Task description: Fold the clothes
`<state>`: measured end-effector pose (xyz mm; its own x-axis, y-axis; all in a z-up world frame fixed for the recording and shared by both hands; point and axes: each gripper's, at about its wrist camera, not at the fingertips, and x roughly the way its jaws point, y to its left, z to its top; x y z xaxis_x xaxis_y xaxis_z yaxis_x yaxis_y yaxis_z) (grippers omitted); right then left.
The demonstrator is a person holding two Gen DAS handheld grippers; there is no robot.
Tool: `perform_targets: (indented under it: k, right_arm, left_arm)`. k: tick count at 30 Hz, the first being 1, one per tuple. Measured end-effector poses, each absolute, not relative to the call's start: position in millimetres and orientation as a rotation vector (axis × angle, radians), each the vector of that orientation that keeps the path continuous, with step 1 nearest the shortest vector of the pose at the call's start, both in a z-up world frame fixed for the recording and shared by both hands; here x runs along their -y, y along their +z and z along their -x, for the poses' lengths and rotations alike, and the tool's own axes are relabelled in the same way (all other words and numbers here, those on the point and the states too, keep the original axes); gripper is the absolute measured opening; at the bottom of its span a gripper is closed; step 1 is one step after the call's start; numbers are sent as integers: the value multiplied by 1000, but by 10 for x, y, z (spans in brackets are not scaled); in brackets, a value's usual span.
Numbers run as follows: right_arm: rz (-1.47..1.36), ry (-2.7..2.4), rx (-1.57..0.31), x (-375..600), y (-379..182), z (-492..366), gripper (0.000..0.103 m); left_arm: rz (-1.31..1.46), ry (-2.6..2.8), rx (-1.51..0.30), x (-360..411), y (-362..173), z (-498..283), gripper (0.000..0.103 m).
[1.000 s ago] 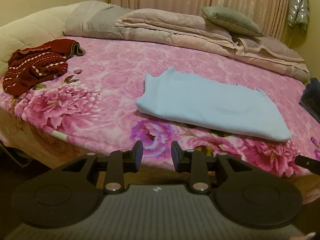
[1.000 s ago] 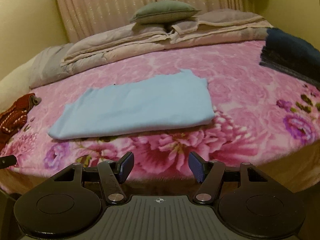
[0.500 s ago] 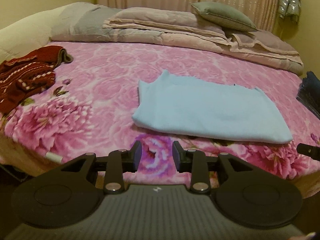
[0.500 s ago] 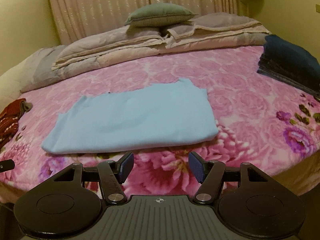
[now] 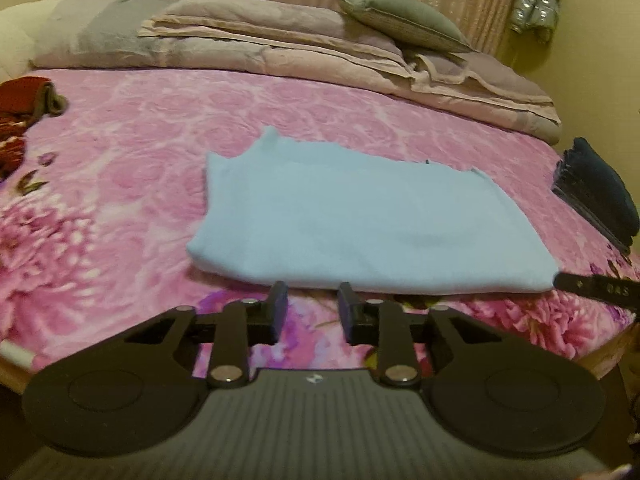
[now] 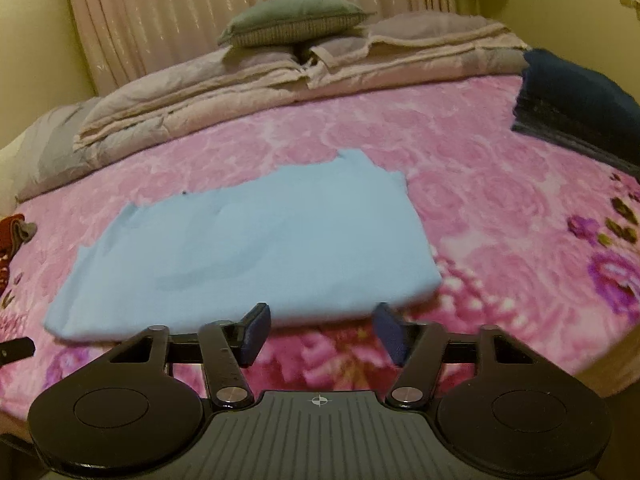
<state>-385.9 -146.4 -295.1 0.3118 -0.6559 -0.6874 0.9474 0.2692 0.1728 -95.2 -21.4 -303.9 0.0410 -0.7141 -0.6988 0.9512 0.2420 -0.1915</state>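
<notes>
A light blue garment is laid flat on a pink floral blanket, folded into a wide band whose long edge runs along the near side of the bed. Its far edge is uneven, with a small raised corner at the far left in the left wrist view.

The left gripper is held just before the garment's near edge, towards its left part. Its jaws are closing, with a gap still seen between them and only blanket showing in that gap; the tips reach up to the fabric's edge, but no cloth is pinched. The right gripper is placed at the same near edge, towards the garment's right corner. Its jaws are also closing and stand wider apart; the near edge of the garment is seen just past the tips, and nothing is clamped. Whether either set of tips touches the cloth cannot be told.

A red patterned garment is seen at the far left of the blanket. A dark blue folded stack lies at the right, well apart from the blue garment. Folded quilts are piled along the far side, with a grey pillow on top, and curtains hang behind.
</notes>
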Motion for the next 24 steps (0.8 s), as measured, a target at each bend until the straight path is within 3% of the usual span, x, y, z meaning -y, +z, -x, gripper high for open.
perform_targets:
  k: [1, 9, 12, 14, 19, 24]
  right_arm:
    - [-637, -1150, -545, 1524, -2982, 3836, 29]
    - [-626, -1141, -528, 1978, -3265, 3788, 28]
    - [-675, -1139, -643, 2162, -3532, 3770, 28]
    - [-714, -1129, -614, 2191, -3534, 3825, 28]
    - [-768, -1001, -417, 2341, -3284, 3801, 28]
    - [-898, -853, -311, 2672, -3506, 3532, 28]
  left_arm:
    - [-371, -1334, -792, 273, -3067, 956, 18]
    - [-428, -1383, -712, 892, -3340, 874, 14]
    - [-565, -1306, -803, 1199, -3630, 818, 14]
    - [-529, -1309, -820, 1227, -3608, 794, 9]
    - [-408, -1471, -843, 1454, -3339, 836, 9]
    - [-403, -1636, -901, 1949, -3562, 1068, 10]
